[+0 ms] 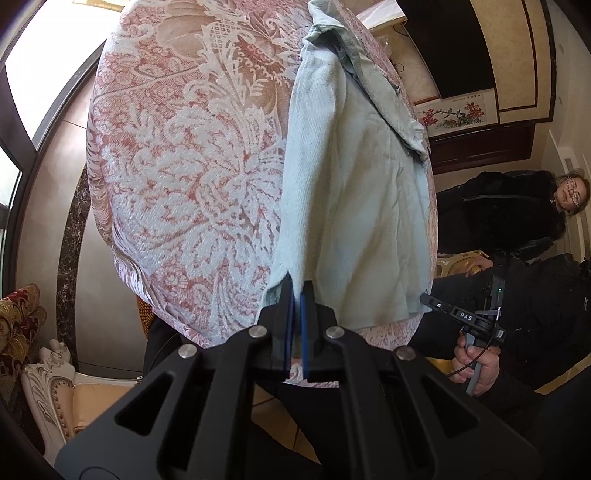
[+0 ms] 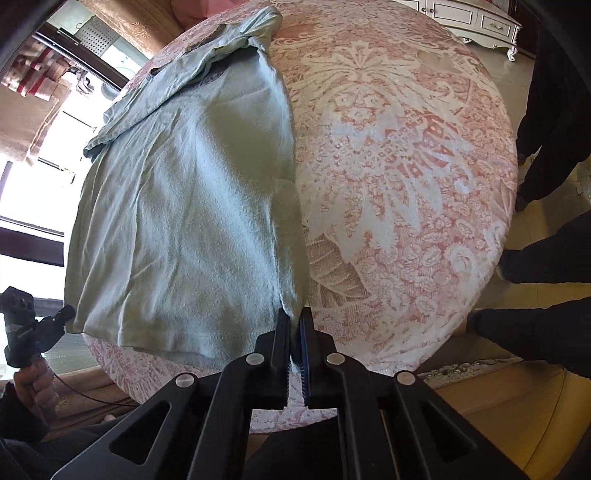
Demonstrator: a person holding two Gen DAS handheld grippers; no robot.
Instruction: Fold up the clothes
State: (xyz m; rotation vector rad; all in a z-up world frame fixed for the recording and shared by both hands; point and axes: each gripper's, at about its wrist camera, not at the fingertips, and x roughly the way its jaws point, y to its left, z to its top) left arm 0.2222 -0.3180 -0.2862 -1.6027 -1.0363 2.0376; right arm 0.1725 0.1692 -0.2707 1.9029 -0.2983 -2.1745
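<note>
One pale blue-green shirt (image 2: 184, 206) lies flat on the round table (image 2: 406, 177) with its pink-and-white patterned cloth, long axis running away from the person, hem at the near rim and collar (image 2: 207, 48) at the far side, sleeves folded in; the left gripper (image 1: 296, 291) is pressed together on the hem's left corner and the right gripper (image 2: 294, 319) pinches the hem's right corner, each seen from the other's camera with a hand (image 1: 476, 365) on its handle. Around the table stand a carved cream armchair (image 1: 55, 387), a white cabinet (image 2: 476, 22), a seated onlooker in black (image 1: 509, 210) and dark trouser legs (image 2: 543, 258) at the right; nothing lies on the shirt.
</note>
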